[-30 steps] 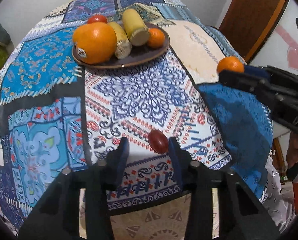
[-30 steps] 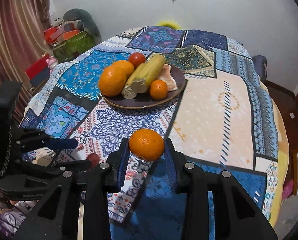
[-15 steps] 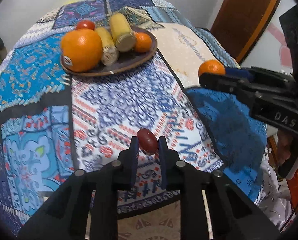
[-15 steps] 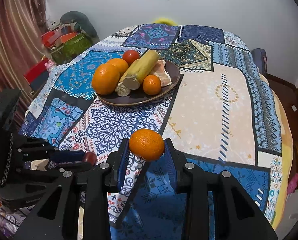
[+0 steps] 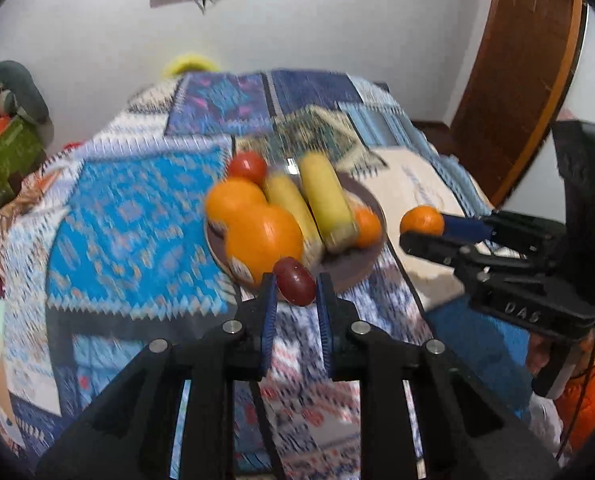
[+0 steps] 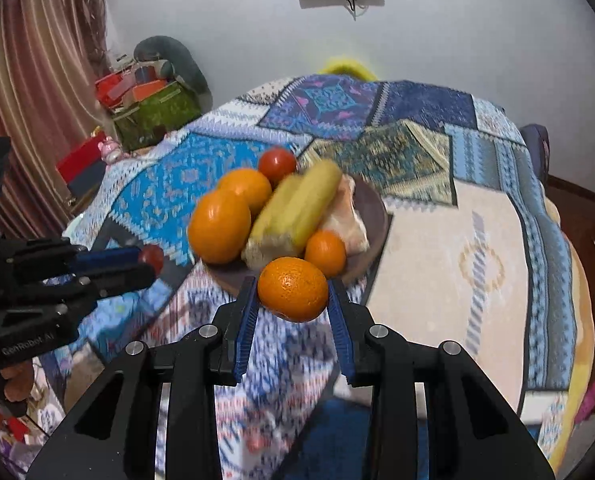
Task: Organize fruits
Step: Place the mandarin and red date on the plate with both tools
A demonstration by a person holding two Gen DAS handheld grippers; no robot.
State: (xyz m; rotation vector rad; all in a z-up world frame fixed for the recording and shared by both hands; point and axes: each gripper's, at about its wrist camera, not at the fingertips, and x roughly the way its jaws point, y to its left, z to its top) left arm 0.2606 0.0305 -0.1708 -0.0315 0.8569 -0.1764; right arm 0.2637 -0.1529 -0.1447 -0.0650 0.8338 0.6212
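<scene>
- The patchwork tablecloth [image 6: 477, 240] spreads under everything, and the dark plate [image 6: 377, 208] sits on it.
- On that plate you have two oranges [image 6: 219, 226], corn cobs [image 6: 297, 204], a tomato [image 6: 277, 162] and a small tangerine [image 6: 325, 252].
- Your right gripper [image 6: 293, 306] clamps a mandarin [image 6: 292, 289] just before the plate's near rim.
- Your left gripper [image 5: 293, 294] pinches a dark red fruit [image 5: 294, 281], also at the plate's near edge.
</scene>
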